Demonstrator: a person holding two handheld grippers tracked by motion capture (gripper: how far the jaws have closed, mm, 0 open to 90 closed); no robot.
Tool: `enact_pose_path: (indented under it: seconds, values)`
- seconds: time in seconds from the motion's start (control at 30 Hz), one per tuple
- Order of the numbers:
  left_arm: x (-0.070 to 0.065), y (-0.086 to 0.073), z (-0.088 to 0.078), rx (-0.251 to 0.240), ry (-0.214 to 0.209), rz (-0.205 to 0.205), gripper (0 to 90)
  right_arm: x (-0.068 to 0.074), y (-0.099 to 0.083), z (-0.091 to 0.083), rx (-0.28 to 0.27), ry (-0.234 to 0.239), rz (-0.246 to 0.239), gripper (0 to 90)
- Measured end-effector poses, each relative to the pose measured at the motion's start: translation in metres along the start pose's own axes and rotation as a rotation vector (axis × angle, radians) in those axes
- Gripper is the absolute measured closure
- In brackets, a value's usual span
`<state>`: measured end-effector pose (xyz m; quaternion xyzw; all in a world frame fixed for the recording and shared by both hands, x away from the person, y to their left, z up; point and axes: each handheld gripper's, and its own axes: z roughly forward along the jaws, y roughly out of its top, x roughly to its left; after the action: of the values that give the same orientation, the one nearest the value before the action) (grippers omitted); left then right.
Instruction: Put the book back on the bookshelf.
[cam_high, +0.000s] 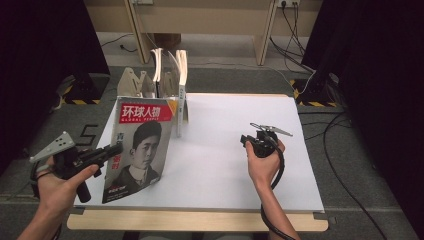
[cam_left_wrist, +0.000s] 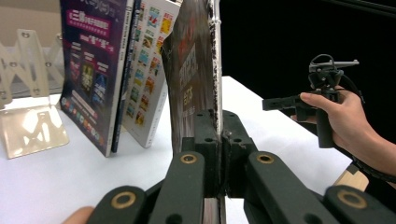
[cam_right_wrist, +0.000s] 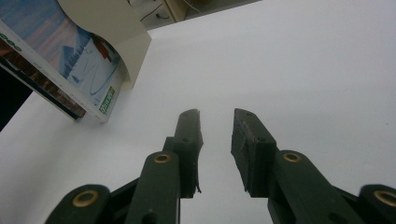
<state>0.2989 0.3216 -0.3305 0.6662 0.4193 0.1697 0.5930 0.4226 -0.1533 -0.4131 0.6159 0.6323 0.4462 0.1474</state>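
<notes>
Left gripper (cam_high: 112, 150): jaws clamped on magazine (cam_high: 140, 145), upright at tabletop (cam_high: 225, 150) left, before the rack (cam_high: 167, 80).
Right gripper (cam_high: 250, 140): jaws part open, empty.
Advice: I'd keep it vertical sliding in.

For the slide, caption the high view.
Left hand-held gripper holds a magazine upright; right hand-held gripper hovers open.

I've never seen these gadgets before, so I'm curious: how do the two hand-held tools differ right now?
The left tool is clamped shut on the edge of a magazine and holds it upright; the right tool has its jaws apart with nothing between them. The left tool is at the table's left edge beside the standing books; the right tool hangs over bare white tabletop. Both are black, two-jawed, and held by a hand.
</notes>
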Motion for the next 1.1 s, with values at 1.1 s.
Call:
enact_pose_path:
  seconds: [1.1]
  values:
    - [0.023,0.008,-0.021,-0.027,0.075,-0.019,86.7,-0.008,-0.008,0.002,0.015,-0.019,-0.002,72.0]
